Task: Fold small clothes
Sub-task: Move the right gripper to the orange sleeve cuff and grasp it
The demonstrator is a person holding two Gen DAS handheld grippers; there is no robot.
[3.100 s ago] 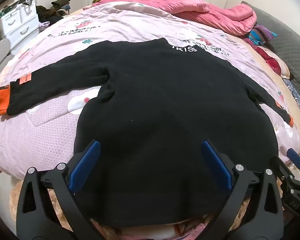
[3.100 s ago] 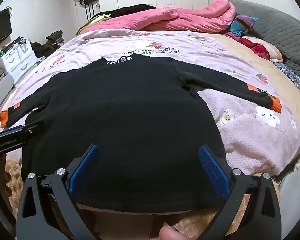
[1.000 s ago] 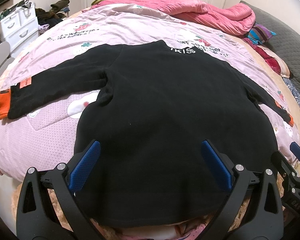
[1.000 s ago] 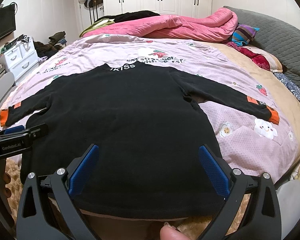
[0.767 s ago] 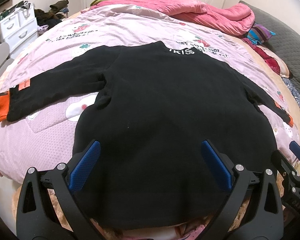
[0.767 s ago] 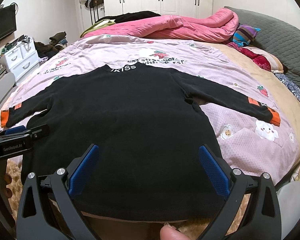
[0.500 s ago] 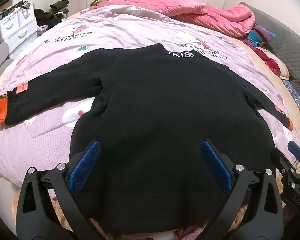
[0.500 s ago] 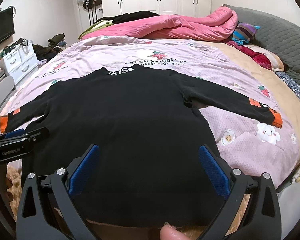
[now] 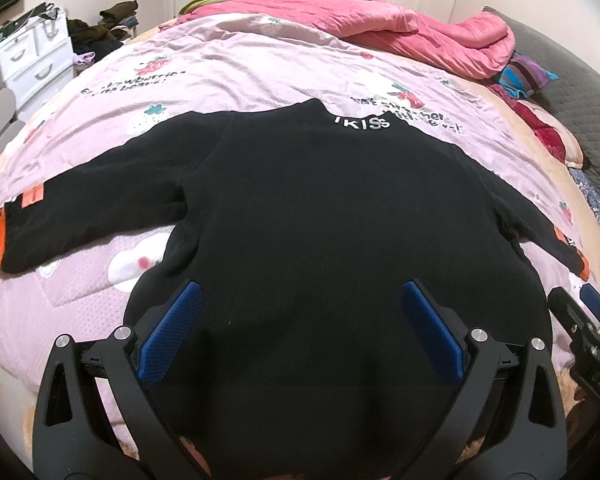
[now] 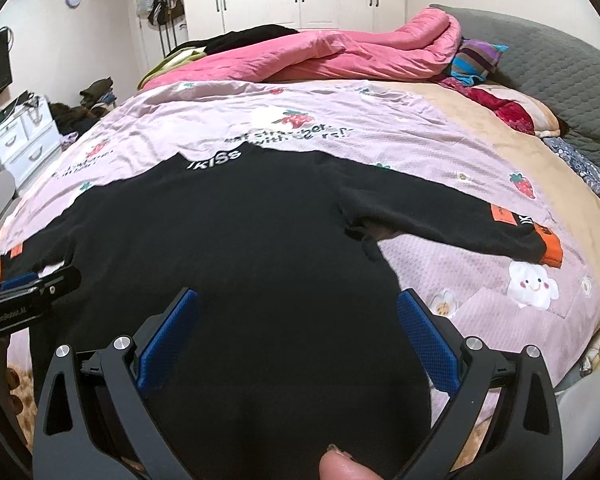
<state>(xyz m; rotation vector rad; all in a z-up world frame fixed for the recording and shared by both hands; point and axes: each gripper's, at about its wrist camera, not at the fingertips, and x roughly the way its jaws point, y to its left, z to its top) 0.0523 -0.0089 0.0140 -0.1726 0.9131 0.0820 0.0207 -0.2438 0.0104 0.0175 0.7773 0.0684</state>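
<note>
Two grippers, the left gripper [image 9: 300,328] and the right gripper [image 10: 296,328], hover with fingers spread wide and empty over the hem of the black sweater [image 9: 320,220], which lies flat on the bed [image 9: 240,64] with both sleeves out. We judge it soft, light and limp, so we would pinch a cuff or a hem corner.

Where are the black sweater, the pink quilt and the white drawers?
black sweater [image 9: 320,220], left wrist view, mid-back.
pink quilt [image 10: 340,56], right wrist view, top fold.
white drawers [image 9: 36,64], left wrist view, front.

Black sweater [image 9: 320,216] flat on pink-quilted bed [image 9: 260,68]
</note>
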